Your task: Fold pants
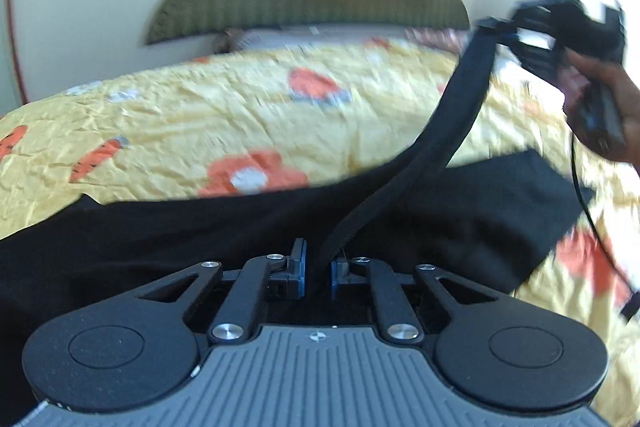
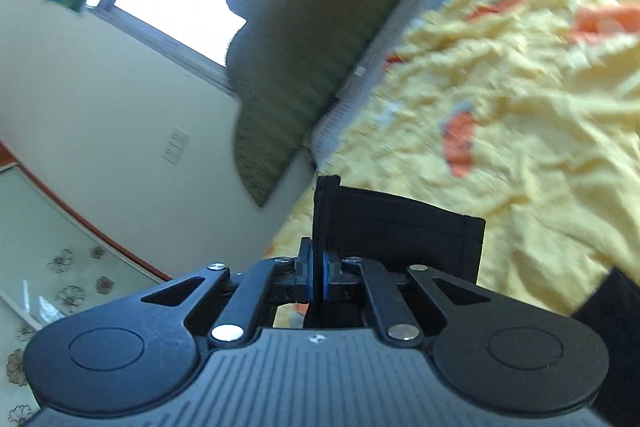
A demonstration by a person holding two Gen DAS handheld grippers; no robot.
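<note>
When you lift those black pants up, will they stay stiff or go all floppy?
Probably floppy: the black pants sag in a band between the left gripper and right gripper. Likely light, since two small pinches raise them. They shouldn't slide much on the crinkled yellow bedspread.

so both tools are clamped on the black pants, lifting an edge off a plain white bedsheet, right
Not quite: the sheet is yellow with orange flowers and carrots, not plain white, as the left wrist view shows. The rest holds: the left tool and the right tool are both shut on the black pants, with an edge lifted off the bed.
</note>
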